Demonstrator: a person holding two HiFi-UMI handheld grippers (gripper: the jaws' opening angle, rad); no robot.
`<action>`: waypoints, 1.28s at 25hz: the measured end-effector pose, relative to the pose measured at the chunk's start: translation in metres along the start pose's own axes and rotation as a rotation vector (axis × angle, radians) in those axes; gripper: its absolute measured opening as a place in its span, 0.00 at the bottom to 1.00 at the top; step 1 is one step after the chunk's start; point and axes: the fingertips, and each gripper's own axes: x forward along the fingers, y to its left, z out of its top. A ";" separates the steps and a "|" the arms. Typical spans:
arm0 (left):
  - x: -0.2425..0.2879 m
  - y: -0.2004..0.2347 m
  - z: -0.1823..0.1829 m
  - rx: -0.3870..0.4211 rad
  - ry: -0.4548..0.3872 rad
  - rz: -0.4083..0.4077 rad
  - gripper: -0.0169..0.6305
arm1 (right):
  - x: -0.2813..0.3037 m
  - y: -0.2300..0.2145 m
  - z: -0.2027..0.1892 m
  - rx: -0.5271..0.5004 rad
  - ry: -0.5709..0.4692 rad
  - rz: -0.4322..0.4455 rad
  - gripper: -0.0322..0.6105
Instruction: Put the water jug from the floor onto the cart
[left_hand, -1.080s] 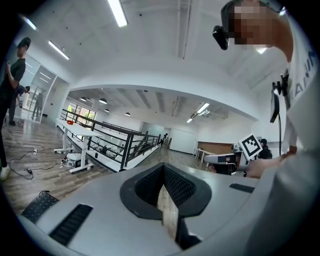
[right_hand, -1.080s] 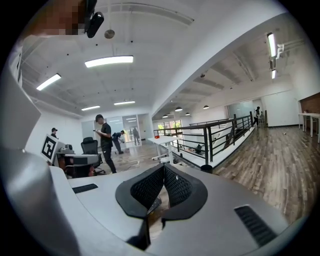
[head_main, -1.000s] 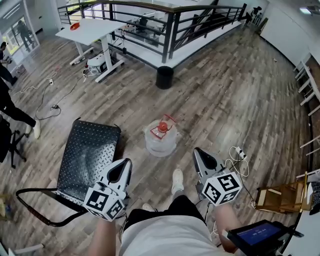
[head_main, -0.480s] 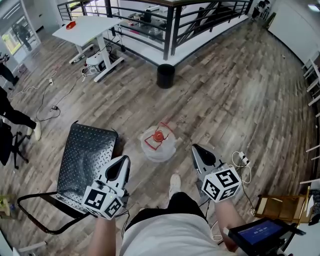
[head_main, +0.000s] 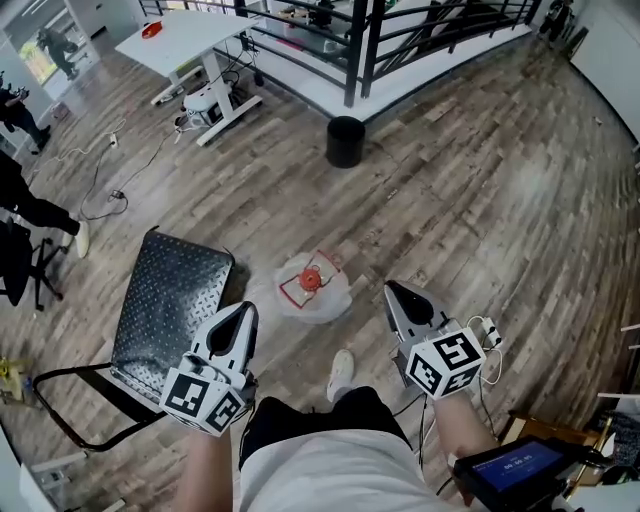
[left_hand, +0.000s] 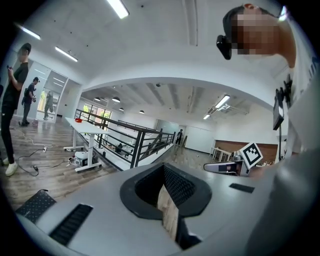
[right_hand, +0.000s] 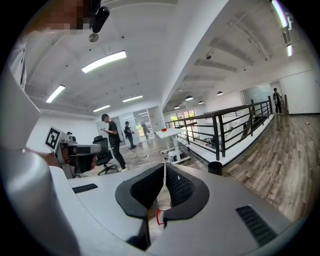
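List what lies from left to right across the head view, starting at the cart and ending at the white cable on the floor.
cart → left claw → water jug → right claw → white cable

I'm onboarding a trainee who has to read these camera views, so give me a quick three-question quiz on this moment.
1. True or false: the water jug already sits on the cart.
2. The left gripper and right gripper are: A) shut and empty; B) gripping the jug; C) wide open.
3. Fill in: the jug's cap is ___.
Key: 1 false; 2 A; 3 red.
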 end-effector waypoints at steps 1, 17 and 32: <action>0.003 0.000 -0.002 -0.003 0.006 0.006 0.02 | 0.005 -0.003 -0.001 -0.003 0.007 0.008 0.05; 0.011 0.061 -0.061 -0.055 0.101 0.012 0.02 | 0.098 0.010 -0.074 0.039 0.149 0.040 0.05; 0.031 0.121 -0.130 -0.084 0.193 0.016 0.02 | 0.198 -0.002 -0.188 0.012 0.351 0.042 0.31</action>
